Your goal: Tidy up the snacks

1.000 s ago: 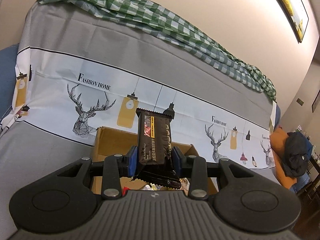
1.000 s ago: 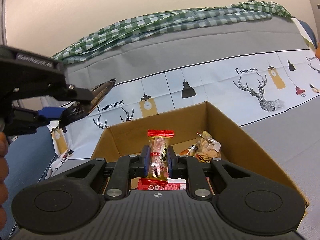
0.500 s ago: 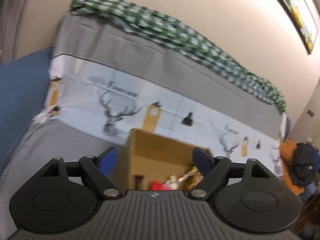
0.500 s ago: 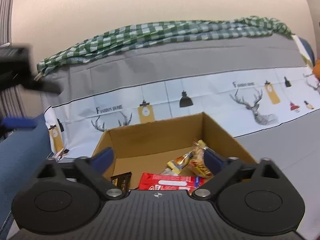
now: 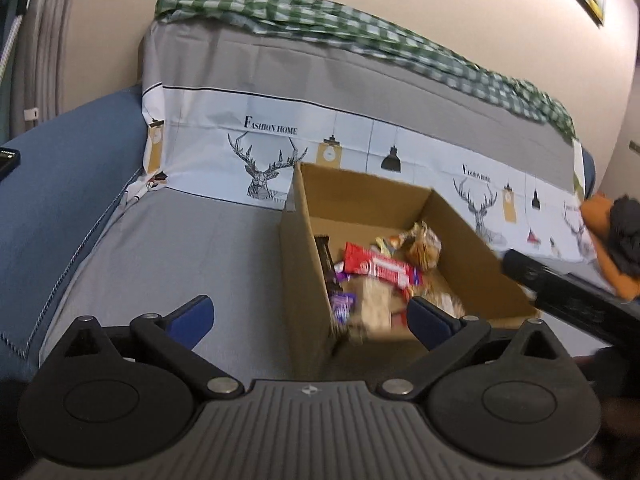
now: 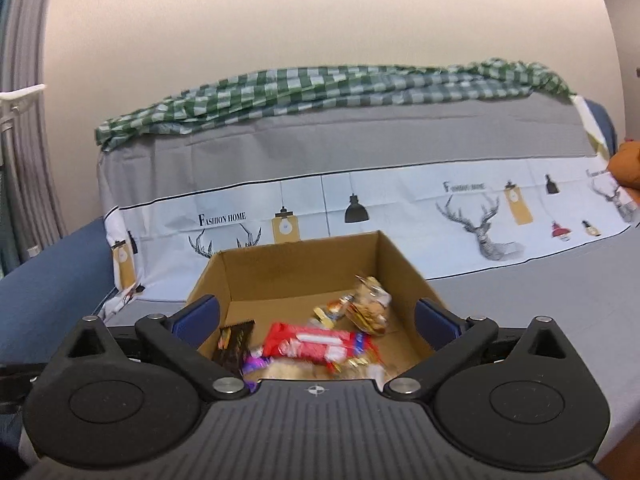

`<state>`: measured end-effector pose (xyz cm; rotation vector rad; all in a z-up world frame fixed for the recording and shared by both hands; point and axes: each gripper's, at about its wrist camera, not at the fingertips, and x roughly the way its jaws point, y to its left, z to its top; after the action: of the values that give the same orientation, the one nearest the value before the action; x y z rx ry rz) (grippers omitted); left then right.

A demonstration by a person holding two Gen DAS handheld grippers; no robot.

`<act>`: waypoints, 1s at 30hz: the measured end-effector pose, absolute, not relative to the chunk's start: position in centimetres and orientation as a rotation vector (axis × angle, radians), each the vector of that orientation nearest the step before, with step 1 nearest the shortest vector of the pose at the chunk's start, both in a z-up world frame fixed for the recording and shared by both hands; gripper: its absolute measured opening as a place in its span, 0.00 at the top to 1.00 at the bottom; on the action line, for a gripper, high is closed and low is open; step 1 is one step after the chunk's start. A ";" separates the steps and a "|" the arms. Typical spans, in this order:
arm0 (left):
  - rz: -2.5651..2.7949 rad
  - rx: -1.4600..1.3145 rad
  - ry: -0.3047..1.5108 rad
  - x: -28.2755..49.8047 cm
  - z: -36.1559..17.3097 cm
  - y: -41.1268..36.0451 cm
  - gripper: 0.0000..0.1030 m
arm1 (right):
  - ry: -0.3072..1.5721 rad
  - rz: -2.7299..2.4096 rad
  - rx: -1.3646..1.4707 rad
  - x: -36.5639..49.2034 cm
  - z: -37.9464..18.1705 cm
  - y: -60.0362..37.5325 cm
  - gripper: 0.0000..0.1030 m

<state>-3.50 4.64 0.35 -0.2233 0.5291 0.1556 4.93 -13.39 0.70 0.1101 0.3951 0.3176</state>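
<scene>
Left gripper [image 5: 310, 322] opening, nothing between jaws. Right gripper [image 6: 316, 320] spread wide, empty, aimed over cardboard box [image 6: 304, 264]. Snacks [image 6: 316, 342] lie heaped inside box on sofa [image 5: 180, 256], gathered in one place for tidying. Red packet [image 5: 378, 268] on top.

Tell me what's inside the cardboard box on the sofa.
The cardboard box holds a red wrapper, a dark chocolate bar, a purple packet and a tan bagged snack. Anything beneath them is covered.

Both snacks released into the box [image 6: 392, 256]; left gripper [image 5: 310, 314] opening.
</scene>
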 end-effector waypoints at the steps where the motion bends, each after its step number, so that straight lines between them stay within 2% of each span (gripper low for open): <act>1: 0.134 -0.198 0.538 -3.8 -0.3 3.9 0.00 | 0.397 0.320 0.096 3.9 0.5 -14.1 0.01; 8: 0.042 -0.171 0.550 -3.1 -0.8 1.8 0.00 | 0.382 0.267 0.036 0.1 1.7 -15.7 0.01; 15: 0.115 -0.204 0.612 0.3 -1.5 2.6 0.00 | 0.461 0.297 -0.095 0.4 1.8 -16.0 0.01; 22: 0.099 -0.194 0.652 0.4 -4.3 2.9 0.00 | 0.549 0.228 0.007 1.8 0.0 -16.7 0.01; 30: 0.075 -0.166 0.613 -0.4 -4.3 1.9 0.00 | 0.559 0.272 -0.009 2.7 -1.0 -14.6 0.01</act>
<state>-0.43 1.94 -4.33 -0.1662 0.6130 0.0746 2.74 -14.58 -1.02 -0.0091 0.5594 0.2718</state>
